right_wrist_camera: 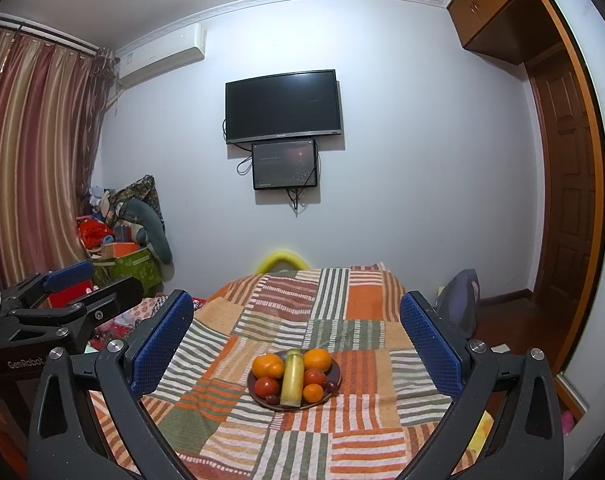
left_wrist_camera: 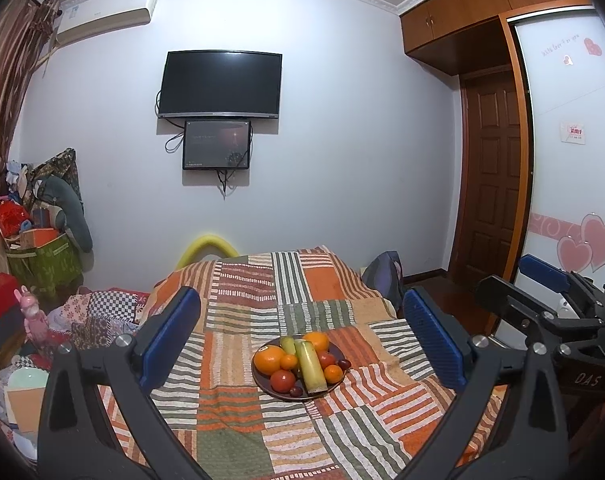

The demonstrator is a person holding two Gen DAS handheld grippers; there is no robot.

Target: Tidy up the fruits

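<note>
The left tongs (left_wrist_camera: 300, 336) stand wide apart and grip nothing, their blue pads (left_wrist_camera: 170, 336) framing the plate (left_wrist_camera: 262, 384) from above and behind. The right tongs (right_wrist_camera: 296, 334) are likewise spread wide and empty, with blue pads (right_wrist_camera: 162, 340) on either side of the same plate. Both hover over the near part of the bed (left_wrist_camera: 342, 280), clear of the fruit.

The dark round plate sits on a patchwork blanket (right_wrist_camera: 362, 400) of orange, green and white stripes. A long pale green fruit (left_wrist_camera: 311, 368) lies across its middle, running from the far rim to the near rim. To its left are a big orange (left_wrist_camera: 268, 359), a small orange (left_wrist_camera: 289, 362) touching it, and a red tomato (left_wrist_camera: 282, 380) nearer the camera. Behind sits a second big orange (left_wrist_camera: 316, 341). To the right of the long fruit lie a red fruit (left_wrist_camera: 326, 359), another small orange (left_wrist_camera: 333, 374) and a dark grape (left_wrist_camera: 344, 365) by the rim. A further dark grape (left_wrist_camera: 296, 391) rests at the near rim. The fruit is packed close, pieces touching one another.

In the left wrist view, the right tongs (left_wrist_camera: 542, 276) appear at the right edge. On the far wall hang a television (left_wrist_camera: 220, 84) and a smaller screen (left_wrist_camera: 217, 145) just below it. A door (left_wrist_camera: 490, 176) stands to the right, curtains (right_wrist_camera: 34, 152) to the left.
</note>
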